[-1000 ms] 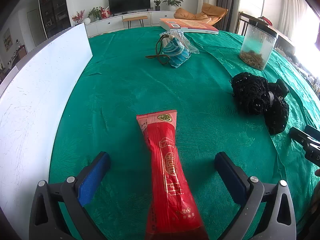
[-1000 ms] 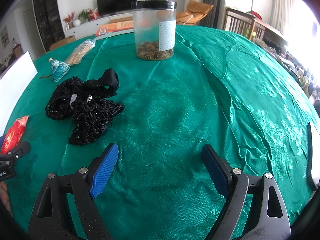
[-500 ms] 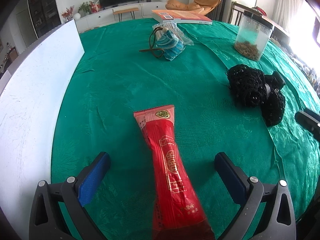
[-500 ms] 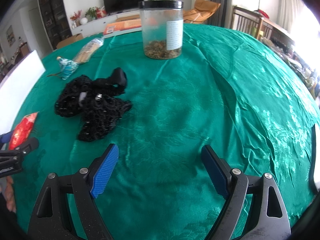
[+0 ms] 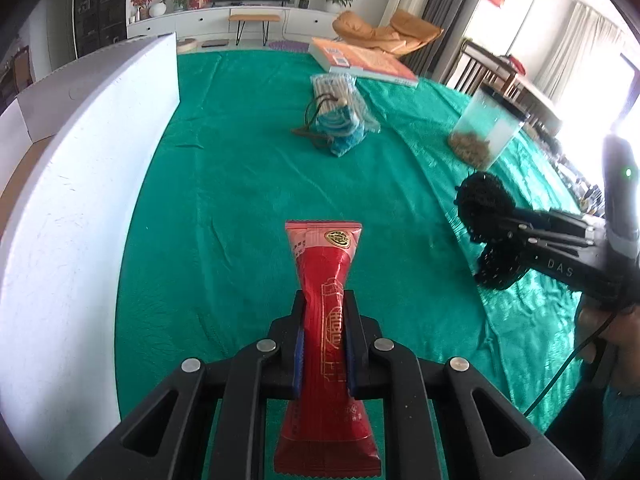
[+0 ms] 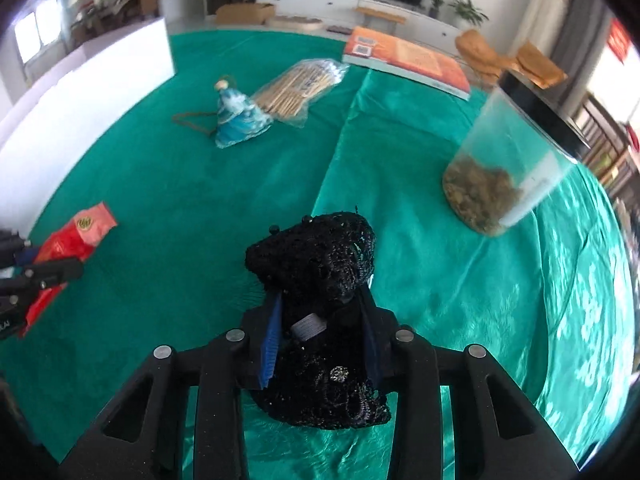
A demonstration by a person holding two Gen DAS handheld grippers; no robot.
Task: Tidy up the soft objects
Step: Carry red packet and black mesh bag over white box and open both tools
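We find the left claw [image 5: 323, 340] closed across the middle of the long red foil snack packet [image 5: 326, 312], its jaws having just been closing, with the packet pinched between the blue pads. The packet's long axis runs straight ahead along the claw's fingers, its printed end reaching out over the green satin-covered worktop [image 5: 240, 200] and its tail hanging back below the jaws. The right claw [image 6: 320, 332] has likewise just been closing and now grips the black crocheted lace bundle [image 6: 316, 264], which bulges forward past the pads and sags beneath them. Each hand thus carries its own item, the right claw's off to the right of the left's. In our judgement the white flat board [image 5: 80, 184] lies nearer the left hand.
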